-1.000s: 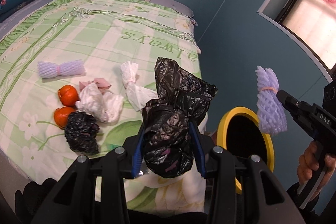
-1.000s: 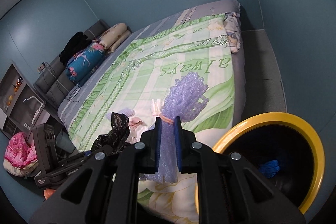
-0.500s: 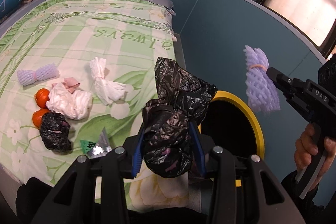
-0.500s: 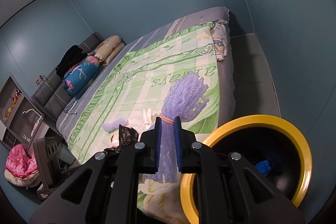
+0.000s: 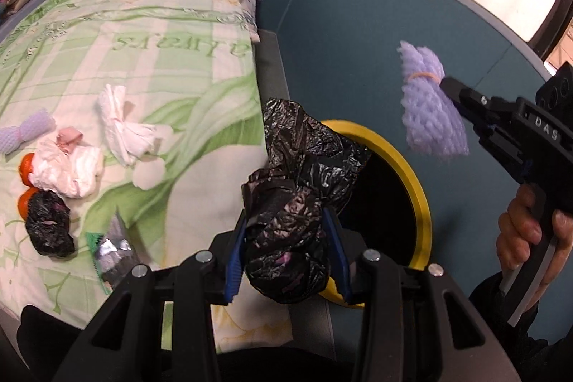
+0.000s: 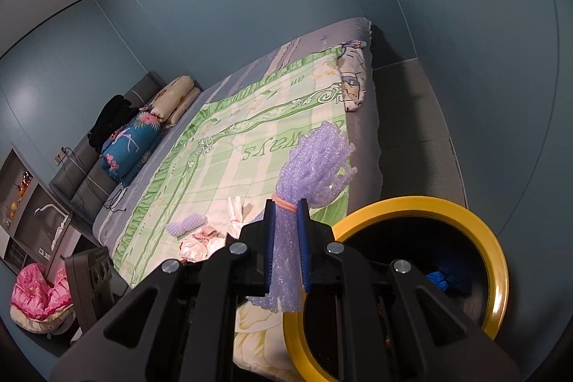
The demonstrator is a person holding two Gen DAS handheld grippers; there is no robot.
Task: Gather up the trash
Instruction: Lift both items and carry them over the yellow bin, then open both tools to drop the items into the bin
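Note:
My left gripper point(image 5: 286, 251) is shut on a crumpled black plastic bag point(image 5: 301, 199), held over the near rim of the yellow-rimmed bin point(image 5: 412, 167) beside the bed. My right gripper point(image 6: 286, 247) is shut on a purple foam net point(image 6: 315, 163) tied with a pink band; this foam net point(image 5: 429, 110) hangs above the bin's right side in the left wrist view. The bin point(image 6: 497, 260) is dark inside and holds something blue point(image 6: 444, 280).
On the green bedspread point(image 5: 161, 34) lie white tissue wads point(image 5: 121, 127), a second black bag point(image 5: 48, 228), oranges point(image 5: 27, 163), another purple net point(image 5: 27, 127) and a foil wrapper point(image 5: 111, 246). Blue walls close in on the right. A person's hand point(image 5: 526, 228) grips the right handle.
Both grippers have carried their loads rightward off the bed toward the bin. The bin's opening now sits closer under the black bag and the foam net.

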